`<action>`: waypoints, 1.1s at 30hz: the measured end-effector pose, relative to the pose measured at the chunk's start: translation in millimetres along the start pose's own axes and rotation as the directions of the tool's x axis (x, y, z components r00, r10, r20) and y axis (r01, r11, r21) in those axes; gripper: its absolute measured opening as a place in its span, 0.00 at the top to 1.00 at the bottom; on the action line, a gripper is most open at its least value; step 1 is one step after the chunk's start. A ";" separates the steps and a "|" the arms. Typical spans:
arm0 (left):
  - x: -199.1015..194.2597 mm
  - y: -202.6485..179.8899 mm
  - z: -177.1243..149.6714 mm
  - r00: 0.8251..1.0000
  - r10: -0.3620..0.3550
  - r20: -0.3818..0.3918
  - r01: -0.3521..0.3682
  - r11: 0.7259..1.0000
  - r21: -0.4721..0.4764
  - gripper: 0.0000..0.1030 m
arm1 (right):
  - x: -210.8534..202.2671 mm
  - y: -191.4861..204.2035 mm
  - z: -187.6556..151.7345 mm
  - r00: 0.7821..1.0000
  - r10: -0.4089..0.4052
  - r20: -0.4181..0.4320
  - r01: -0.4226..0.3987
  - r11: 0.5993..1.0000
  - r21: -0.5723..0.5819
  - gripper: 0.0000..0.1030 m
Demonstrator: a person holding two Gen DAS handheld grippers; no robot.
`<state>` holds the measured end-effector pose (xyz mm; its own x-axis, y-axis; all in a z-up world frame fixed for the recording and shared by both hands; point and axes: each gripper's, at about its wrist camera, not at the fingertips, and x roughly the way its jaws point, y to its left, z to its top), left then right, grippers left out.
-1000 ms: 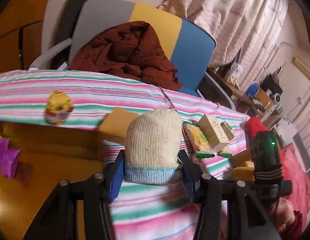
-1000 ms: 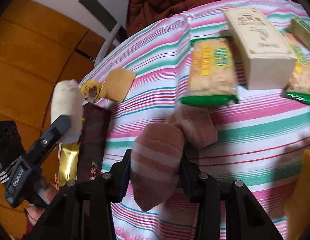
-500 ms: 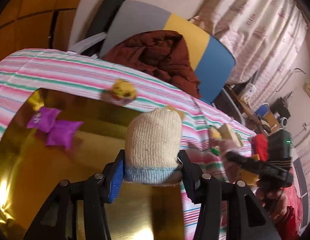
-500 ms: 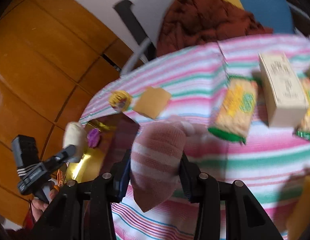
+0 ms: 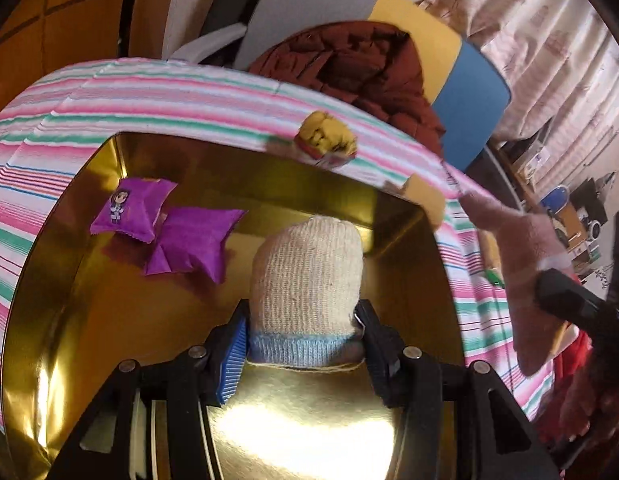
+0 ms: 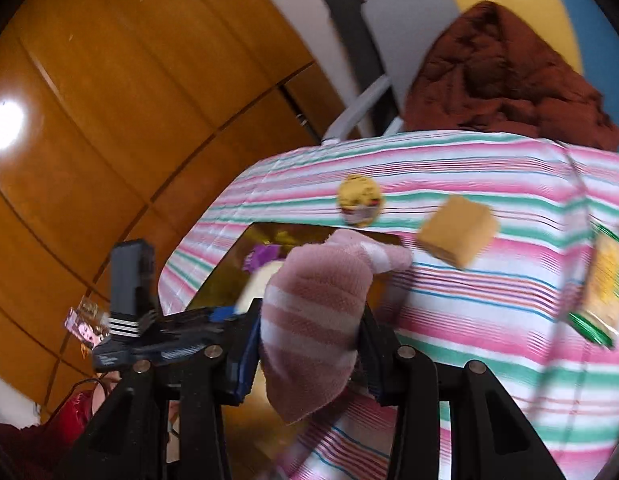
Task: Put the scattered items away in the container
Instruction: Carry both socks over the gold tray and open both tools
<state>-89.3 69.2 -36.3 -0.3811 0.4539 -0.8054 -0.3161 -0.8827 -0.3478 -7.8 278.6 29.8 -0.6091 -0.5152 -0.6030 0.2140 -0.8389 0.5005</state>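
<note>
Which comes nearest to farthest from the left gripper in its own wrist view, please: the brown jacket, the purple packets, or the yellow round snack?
From the left gripper:
1. Purple packets, in the gold tray, up-left.
2. Yellow round snack, on the striped cloth beyond the tray's far rim.
3. Brown jacket, on the chair behind the table.

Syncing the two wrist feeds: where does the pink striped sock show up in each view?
Left wrist: pink striped sock at the right edge, hanging from the right gripper beside the gold tray.
Right wrist: sock bottom centre, clamped between the jaws.
Shared landmark: yellow round snack packet on the striped cloth behind the tray.
</note>
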 end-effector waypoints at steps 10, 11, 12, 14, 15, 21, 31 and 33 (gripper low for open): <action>15.8 20.3 21.5 0.998 0.063 -0.030 -0.062 0.998 0.006 0.50 | 77.5 19.5 22.8 0.985 -0.119 -0.129 0.117 0.993 -0.017 0.57; 16.3 21.9 22.6 0.998 0.060 -0.030 -0.060 0.998 0.004 0.50 | 82.5 18.4 23.9 0.983 -0.125 -0.135 0.125 0.992 -0.010 0.57; 17.0 23.3 23.3 0.998 0.057 -0.031 -0.057 0.998 0.003 0.50 | 85.1 17.0 25.6 0.982 -0.128 -0.140 0.129 0.992 -0.004 0.57; 18.6 25.8 24.0 0.998 0.047 -0.032 -0.047 0.999 -0.002 0.49 | 94.3 16.0 27.4 0.979 -0.136 -0.150 0.138 0.990 0.003 0.57; 20.3 27.2 26.2 0.999 0.041 -0.034 -0.041 0.999 -0.004 0.49 | 98.7 16.2 28.1 0.978 -0.141 -0.152 0.143 0.990 0.002 0.56; 8.3 24.2 23.4 0.998 0.051 -0.036 -0.052 0.998 -0.022 0.42 | 110.7 13.8 31.4 0.981 -0.150 -0.127 0.156 0.987 0.036 0.35; -25.6 25.4 4.7 0.998 0.024 0.050 -0.017 0.992 -0.128 0.42 | 53.8 10.2 23.1 0.990 -0.144 0.012 0.143 0.988 0.059 0.20; -25.1 23.2 0.0 0.999 0.019 0.049 -0.012 0.991 -0.135 0.42 | 41.0 8.3 16.3 0.988 -0.152 0.029 0.150 0.987 0.061 0.19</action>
<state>-87.1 37.3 -24.2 -0.4294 0.4422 -0.7874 -0.1914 -0.8967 -0.3992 -43.4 253.4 19.5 -0.6563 -0.3766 -0.6537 0.0731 -0.8942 0.4418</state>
